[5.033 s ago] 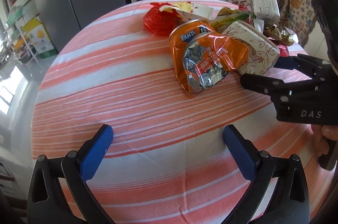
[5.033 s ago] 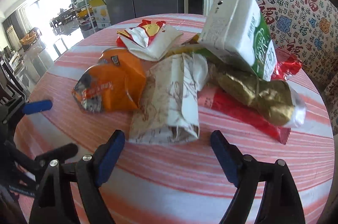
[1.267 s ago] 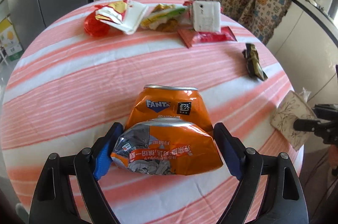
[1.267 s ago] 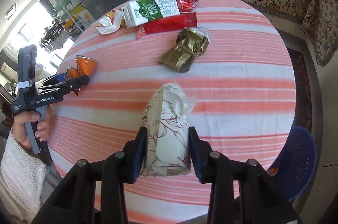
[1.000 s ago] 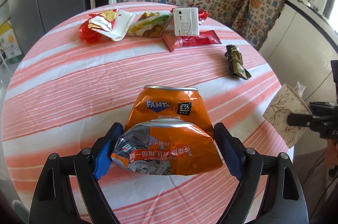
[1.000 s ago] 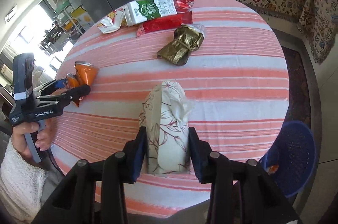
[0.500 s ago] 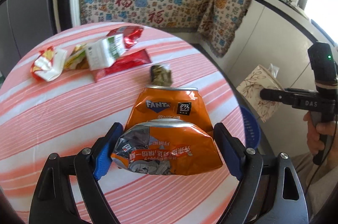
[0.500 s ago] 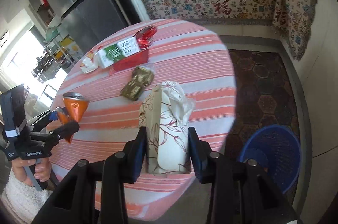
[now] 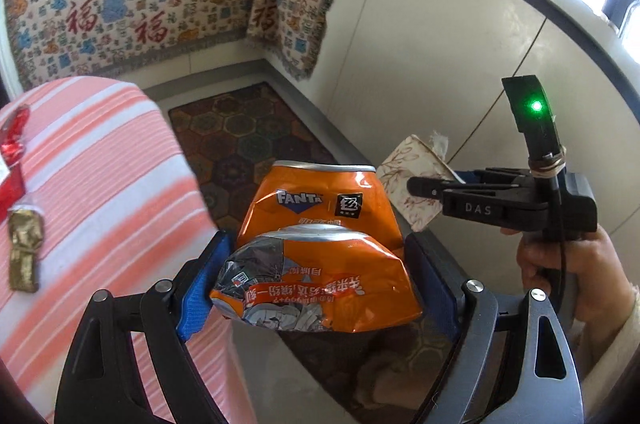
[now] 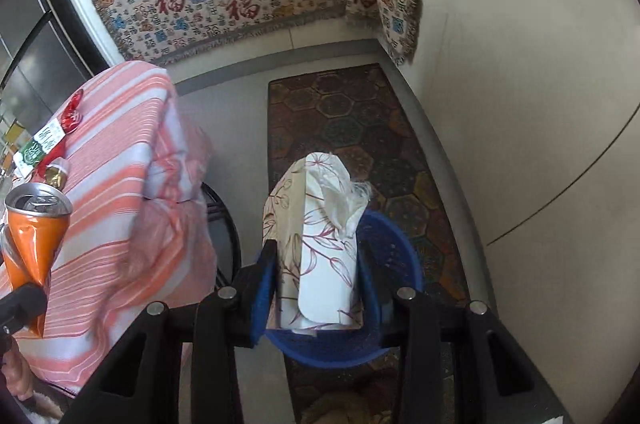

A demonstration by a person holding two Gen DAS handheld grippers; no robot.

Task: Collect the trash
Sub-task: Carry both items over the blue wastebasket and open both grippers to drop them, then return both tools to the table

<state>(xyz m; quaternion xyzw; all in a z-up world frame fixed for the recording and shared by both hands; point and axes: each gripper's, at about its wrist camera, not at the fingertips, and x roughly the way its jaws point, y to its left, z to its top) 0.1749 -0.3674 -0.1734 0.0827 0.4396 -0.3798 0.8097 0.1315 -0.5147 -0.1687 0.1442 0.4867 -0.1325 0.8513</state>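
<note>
Both loads had been carried off the striped tabletop (image 9: 100,184) since the earlier frames, when they were held above the cloth; now floor and a patterned mat (image 10: 360,128) lay beneath them. Farthest left, some litter was left on the cloth: a crumpled gold wrapper (image 9: 24,252) and red wrappers (image 9: 12,136), with a green-and-white carton (image 10: 40,144) seen in the right wrist view. Next, the left gripper (image 9: 316,280) was seen spread wide, its blue pads pressed on either side of a crushed orange Fanta can (image 9: 320,244) with a flattened orange snack bag (image 9: 316,296) clamped in front of it (both seemed pinched together). It was held just past the table edge, and no bin could be made out under it in its own view. Further right, the right gripper (image 10: 316,288) was closed about partway on a floral paper tissue pack (image 10: 316,248), held upright with a torn tissue end at the top. Directly below it a blue basket (image 10: 400,264) stood on the mat. The step in hand was judged to be the carry to the bin, nearly finished for the right load. What was called for next was an opening of the right jaws over the basket mouth, the left load then being brought across above the same basket before its release, since a drop from its present place would likely miss.
</note>
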